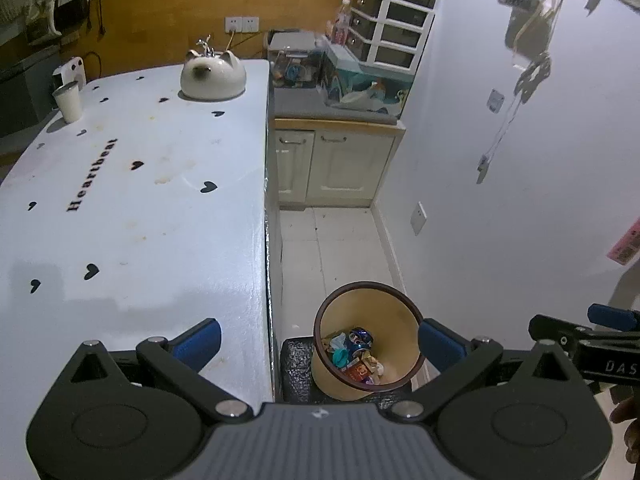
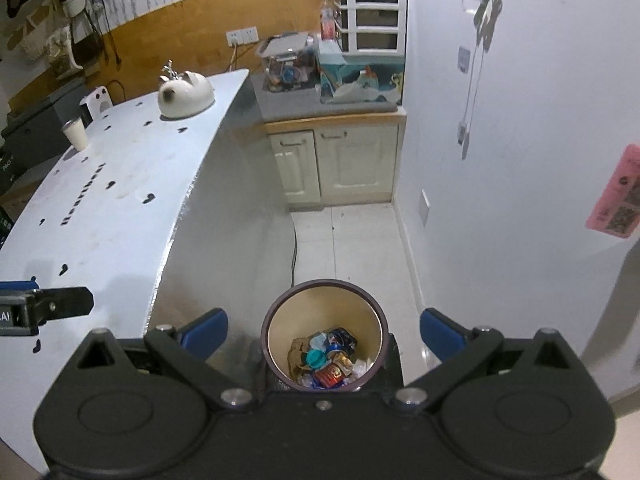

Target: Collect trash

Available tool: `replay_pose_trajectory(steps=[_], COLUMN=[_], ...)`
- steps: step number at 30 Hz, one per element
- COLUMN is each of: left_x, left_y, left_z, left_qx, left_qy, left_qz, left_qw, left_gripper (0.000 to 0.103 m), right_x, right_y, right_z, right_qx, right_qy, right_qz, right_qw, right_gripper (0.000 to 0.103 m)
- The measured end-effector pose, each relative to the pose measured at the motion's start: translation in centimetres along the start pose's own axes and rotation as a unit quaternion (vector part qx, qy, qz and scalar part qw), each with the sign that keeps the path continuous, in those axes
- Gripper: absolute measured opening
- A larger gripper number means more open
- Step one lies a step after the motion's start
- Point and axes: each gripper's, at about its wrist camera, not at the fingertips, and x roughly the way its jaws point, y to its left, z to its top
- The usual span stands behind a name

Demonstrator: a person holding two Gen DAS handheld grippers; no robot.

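Dim bluish indoor light, soft shadows, strong fisheye bending at edges, right side blurred

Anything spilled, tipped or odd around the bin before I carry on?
Nothing spilled. The beige round trash bin stands upright on the floor, trash inside. Only brownish stains mark the white heart-print tabletop.

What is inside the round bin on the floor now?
The bin holds mixed trash: a crushed blue can, a teal cap, a red wrapper and crumpled paper. Whatever lies beneath this pile is covered.
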Motion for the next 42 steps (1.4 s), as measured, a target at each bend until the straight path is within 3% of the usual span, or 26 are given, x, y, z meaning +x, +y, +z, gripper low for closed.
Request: replay_pose_trajectory(steps=[18,42], left_x=[-7.5,-10.1], left_y=[1.6,3.0], left_z=[-4.2,-6.7], left_qx=[0.002,0.005], left_qy=[-0.048,-0.063], left_qz=[0.008,0.035], left_qw=[0.9988,0.9974], left_gripper=[0.103,0.103], right_x=[-7.4,-11.8], right_y=[2.5,4.7], right_z=[-3.9,-5.7], right_qx=[-0.007,-0.029], right_qy=[-0.045,-0.08], right_qz=[-0.009,-0.015], right_qw=[0.999,0.996], right_gripper=[0.103,0.103])
